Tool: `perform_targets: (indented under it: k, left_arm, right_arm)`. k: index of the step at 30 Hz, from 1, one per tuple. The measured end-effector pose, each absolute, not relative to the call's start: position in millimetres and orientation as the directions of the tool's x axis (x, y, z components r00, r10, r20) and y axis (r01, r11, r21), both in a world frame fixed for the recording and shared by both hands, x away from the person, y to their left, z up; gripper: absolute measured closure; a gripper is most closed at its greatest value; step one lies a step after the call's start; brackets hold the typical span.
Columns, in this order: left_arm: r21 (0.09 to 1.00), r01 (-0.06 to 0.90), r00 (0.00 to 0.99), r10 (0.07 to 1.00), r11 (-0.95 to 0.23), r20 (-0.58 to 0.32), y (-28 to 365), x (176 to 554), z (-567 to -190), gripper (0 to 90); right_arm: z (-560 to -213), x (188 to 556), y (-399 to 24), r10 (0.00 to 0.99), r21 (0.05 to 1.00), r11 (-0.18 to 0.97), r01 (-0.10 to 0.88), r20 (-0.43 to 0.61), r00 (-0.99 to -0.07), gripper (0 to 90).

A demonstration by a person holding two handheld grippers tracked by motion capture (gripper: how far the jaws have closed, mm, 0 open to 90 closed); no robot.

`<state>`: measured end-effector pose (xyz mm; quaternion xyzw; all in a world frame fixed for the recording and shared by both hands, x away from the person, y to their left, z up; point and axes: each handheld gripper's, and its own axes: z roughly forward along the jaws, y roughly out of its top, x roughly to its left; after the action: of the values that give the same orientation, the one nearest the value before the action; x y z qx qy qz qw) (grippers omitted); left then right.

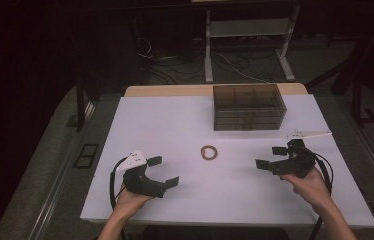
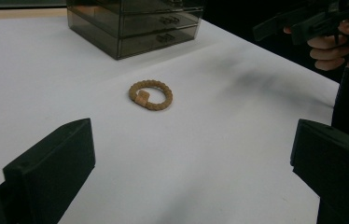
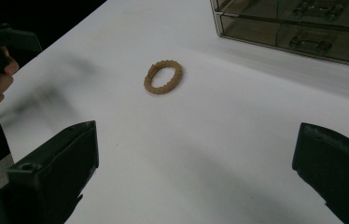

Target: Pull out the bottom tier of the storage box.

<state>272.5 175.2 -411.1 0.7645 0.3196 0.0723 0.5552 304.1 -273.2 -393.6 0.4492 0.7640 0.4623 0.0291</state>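
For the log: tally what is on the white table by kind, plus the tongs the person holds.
Bracelet: 1
Drawer box: 1
Tongs: 2, left tongs and right tongs, both open and empty
Total: 4

Left gripper (image 1: 163,171): black body, two flat blocky black jaws, pale grey three-cornered plate (image 1: 132,160) on top with small dark dots, black cable (image 1: 112,181) looping behind. Right gripper (image 1: 271,157): same black build, pale grey plate (image 1: 306,134), black cable (image 1: 326,172) curving past wrist. Forearms bare, no sleeves seen in high view. Round hole in top of near jaw in both gripper views.
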Motion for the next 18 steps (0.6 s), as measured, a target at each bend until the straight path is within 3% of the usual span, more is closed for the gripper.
perform_targets:
  k: [18]
  left_arm:
    - [0.894,0.409,0.786,0.567,-0.182,-0.244,174.9,272.8,-411.3,0.0]
  right_arm:
    - [-396.2,322.5,-267.7,0.703,0.708,0.178,0.684,0.394,-0.592,0.0]
